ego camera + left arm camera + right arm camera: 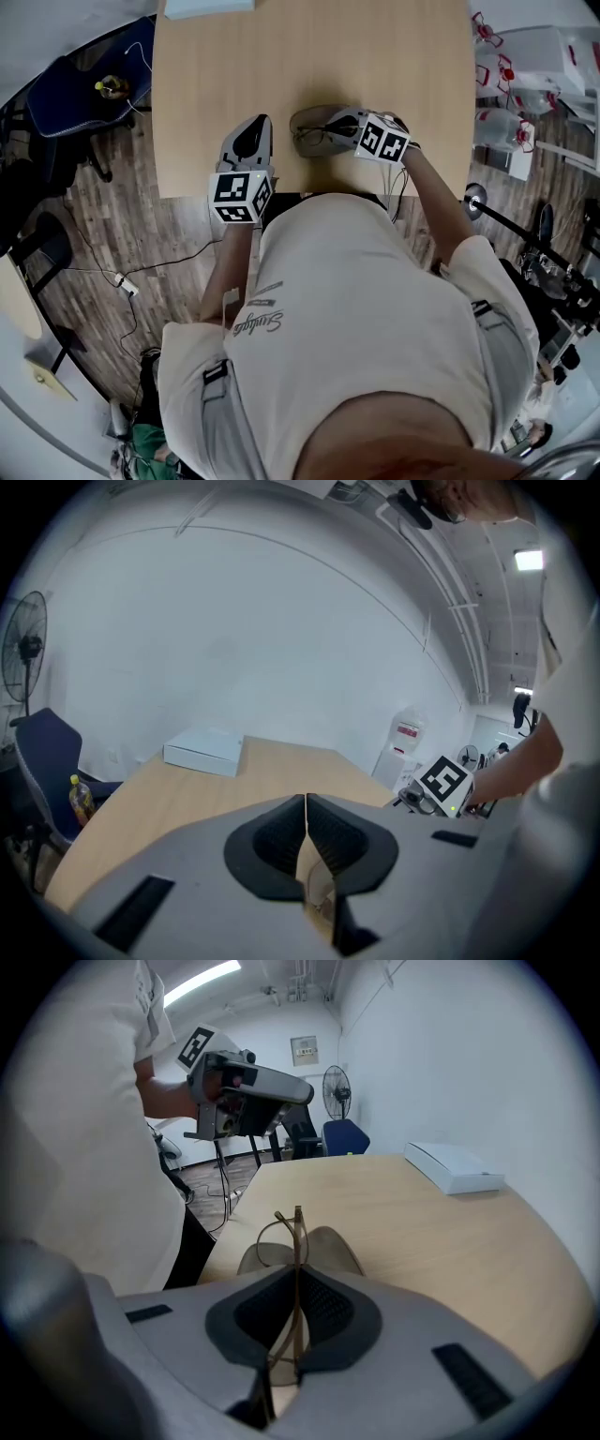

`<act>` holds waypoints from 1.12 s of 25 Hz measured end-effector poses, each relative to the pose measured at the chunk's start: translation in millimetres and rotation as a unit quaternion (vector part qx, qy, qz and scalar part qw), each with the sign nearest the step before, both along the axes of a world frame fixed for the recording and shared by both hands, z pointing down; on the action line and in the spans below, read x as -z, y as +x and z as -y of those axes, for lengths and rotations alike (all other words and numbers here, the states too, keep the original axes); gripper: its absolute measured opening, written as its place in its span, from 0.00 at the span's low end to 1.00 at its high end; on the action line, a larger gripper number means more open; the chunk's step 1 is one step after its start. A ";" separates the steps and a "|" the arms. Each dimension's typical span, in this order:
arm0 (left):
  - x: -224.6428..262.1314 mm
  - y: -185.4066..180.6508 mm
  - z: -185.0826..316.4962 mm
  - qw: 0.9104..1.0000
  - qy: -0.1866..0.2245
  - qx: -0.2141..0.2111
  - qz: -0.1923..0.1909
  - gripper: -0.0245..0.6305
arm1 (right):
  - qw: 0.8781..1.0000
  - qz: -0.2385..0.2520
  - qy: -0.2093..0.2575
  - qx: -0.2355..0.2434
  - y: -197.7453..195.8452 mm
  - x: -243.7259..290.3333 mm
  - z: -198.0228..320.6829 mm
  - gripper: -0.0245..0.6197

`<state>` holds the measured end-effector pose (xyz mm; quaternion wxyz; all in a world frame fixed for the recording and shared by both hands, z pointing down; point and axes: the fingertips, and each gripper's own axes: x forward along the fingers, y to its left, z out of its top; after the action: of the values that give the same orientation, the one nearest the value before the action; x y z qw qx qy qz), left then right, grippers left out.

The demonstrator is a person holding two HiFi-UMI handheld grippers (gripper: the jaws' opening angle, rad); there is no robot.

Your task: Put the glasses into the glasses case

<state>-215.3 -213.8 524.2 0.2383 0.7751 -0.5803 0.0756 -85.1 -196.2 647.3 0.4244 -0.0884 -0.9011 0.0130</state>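
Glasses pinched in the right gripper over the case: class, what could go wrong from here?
1. The right gripper clamps the glasses by their thin frame alone; they could twist or bend.
2. The left gripper, shut, stands beside the case, not on it; the case may slide when nudged.

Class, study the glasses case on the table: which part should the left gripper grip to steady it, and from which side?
Probably the left end of the glasses case, approached from the left. It lies flat; the right gripper holds the glasses over its other end, and the left gripper is beside the free end.
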 end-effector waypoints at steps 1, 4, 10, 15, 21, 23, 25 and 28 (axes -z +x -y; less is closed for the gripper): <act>0.2 -1.1 0.2 1.000 0.002 -0.004 0.006 0.06 | 1.000 -0.005 -0.001 0.002 -1.6 -2.5 0.6 0.05; 2.4 -3.8 1.0 1.000 0.009 -0.009 0.012 0.06 | 1.000 -0.022 -0.002 0.019 -3.4 -8.7 -3.3 0.05; 2.1 -6.2 -0.6 1.000 0.011 -0.011 0.017 0.06 | 0.997 -0.057 0.003 0.054 -1.4 -26.8 -15.6 0.05; -0.1 -10.0 -0.8 1.000 0.009 -0.009 0.015 0.06 | 0.996 -0.067 0.004 0.060 -1.4 -35.1 -19.2 0.05; -2.1 -9.6 -2.7 1.000 0.006 -0.006 0.013 0.06 | 0.994 -0.078 0.006 0.076 -1.0 -41.6 -26.1 0.05; -2.1 -10.2 -3.7 1.000 0.005 -0.005 0.013 0.06 | 0.993 -0.085 0.009 0.085 0.1 -44.6 -27.5 0.05; -2.6 -10.3 -4.0 1.000 0.005 -0.004 0.013 0.06 | 0.992 -0.091 0.010 0.089 2.0 -47.7 -27.5 0.05; -2.9 -11.6 -5.0 1.000 0.005 -0.001 0.014 0.06 | 0.991 -0.097 0.019 0.094 3.4 -51.7 -26.3 0.06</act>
<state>-226.9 -208.8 527.1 0.2265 0.7758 -0.5830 0.0837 -81.7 -170.0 699.0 0.5109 -0.1627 -0.8434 -0.0351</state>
